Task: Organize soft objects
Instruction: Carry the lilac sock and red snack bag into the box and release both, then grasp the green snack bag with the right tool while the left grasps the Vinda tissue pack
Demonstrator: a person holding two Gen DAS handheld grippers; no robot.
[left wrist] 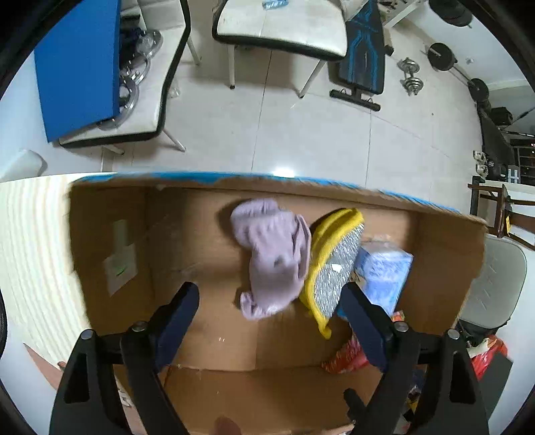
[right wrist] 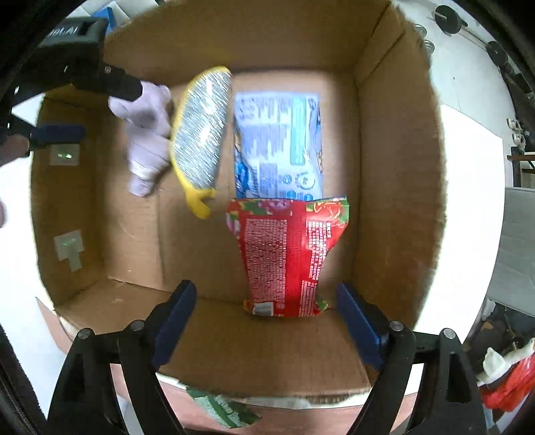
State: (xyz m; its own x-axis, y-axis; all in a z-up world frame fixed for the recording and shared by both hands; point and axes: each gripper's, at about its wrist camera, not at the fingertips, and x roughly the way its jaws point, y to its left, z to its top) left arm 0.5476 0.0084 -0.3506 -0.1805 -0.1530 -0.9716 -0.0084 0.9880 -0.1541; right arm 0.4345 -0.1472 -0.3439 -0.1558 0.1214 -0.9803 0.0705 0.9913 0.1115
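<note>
Both tools, left tool [left wrist: 269,321] and right tool [right wrist: 265,318], are hanging released over the brown cardboard box [right wrist: 394,187], a lilac fabric bundle [left wrist: 274,257] lying at twelve o'clock of the left.

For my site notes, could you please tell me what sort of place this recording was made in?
Probably a room in a home that doubles as a workout space: a tiled floor with white chairs, a weight bench and dumbbells. The work itself happens over a cardboard box.

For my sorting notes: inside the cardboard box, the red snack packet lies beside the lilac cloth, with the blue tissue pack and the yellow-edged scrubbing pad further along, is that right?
Not quite. The red snack packet lies against the blue tissue pack, not the lilac cloth. The right wrist view shows the yellow-edged scrubbing pad between cloth and tissue pack, all inside the cardboard box.
</note>
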